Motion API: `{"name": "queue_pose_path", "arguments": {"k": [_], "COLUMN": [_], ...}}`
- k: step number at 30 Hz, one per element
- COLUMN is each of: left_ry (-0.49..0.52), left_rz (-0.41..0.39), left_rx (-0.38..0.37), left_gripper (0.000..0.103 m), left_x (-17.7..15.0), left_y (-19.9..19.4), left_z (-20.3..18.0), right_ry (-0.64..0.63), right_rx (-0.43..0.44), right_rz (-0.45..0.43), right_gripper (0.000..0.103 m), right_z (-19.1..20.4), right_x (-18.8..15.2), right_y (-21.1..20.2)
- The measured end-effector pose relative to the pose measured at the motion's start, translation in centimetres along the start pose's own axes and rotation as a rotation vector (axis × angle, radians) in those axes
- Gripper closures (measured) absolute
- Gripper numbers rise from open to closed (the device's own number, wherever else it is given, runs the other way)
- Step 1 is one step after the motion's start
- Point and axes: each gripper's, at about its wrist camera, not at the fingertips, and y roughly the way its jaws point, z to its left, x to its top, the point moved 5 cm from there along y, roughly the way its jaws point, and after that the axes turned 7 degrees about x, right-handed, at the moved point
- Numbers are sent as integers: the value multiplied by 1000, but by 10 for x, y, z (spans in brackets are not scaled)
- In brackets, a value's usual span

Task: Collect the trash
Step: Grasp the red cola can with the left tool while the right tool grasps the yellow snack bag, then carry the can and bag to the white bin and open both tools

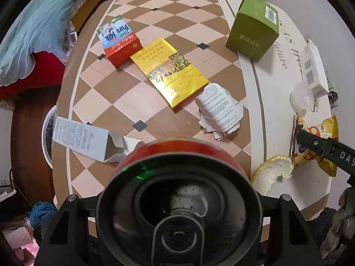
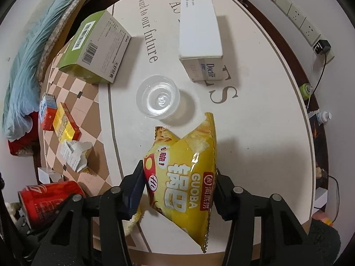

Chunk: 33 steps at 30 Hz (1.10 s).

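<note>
A cluttered oval counter [image 2: 255,133], half white with grey lettering reading "to our future", half brown-and-cream checkered, stands beside a bed with a blue blanket [image 1: 40,24]; wall sockets [image 2: 297,17] line the far side. The left gripper [image 1: 177,201] has its fingers clamped on a red drinks can [image 1: 177,190] held at the near edge of the counter, its pull-tab end toward the camera. The right gripper [image 2: 177,190] grips a yellow crisp bag [image 2: 186,177] marked "GUOBA" — fingers pressed to either side of it, the bag lifted above the white half. Scattered on the counter: a "Pure Milk" carton [image 1: 117,40], a gold box [image 1: 170,73], crumpled printed paper [image 1: 219,110], a green carton [image 1: 253,28] with barcode, a white box [image 2: 199,35] labelled "Doctor", a clear plastic cup [image 2: 158,97] and a piece of citrus peel [image 1: 273,173] — all well apart from the can
</note>
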Motion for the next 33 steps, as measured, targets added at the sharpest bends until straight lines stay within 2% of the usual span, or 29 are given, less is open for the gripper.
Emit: {"name": "queue_pose_path", "arguments": {"k": [4,9,19,26,33], "left_ry": [5,5,-35,-74,-176], "left_rz": [-34,-80,-229,-333,-385], "left_rx": [12,16,-10,-17,11], "left_gripper": [40,40,40,40,40], "left_x": [2,2,1,-3,-10], "left_y": [-14,-35,-105,-153,-175], "left_z": [1,6,44,92,172], "right_ry": [-34,-70,-202,-332,-471], "right_rx": [-10,-9,22,105,175], "right_rz": [-9,-43,-151,-215,-220], "right_gripper": [55,57,58,58,58], "right_z": [4,13,65,150,245], "right_x": [-2,-6,-15,-30,-45], "right_y": [-5,-21,-80,-115,-117]}}
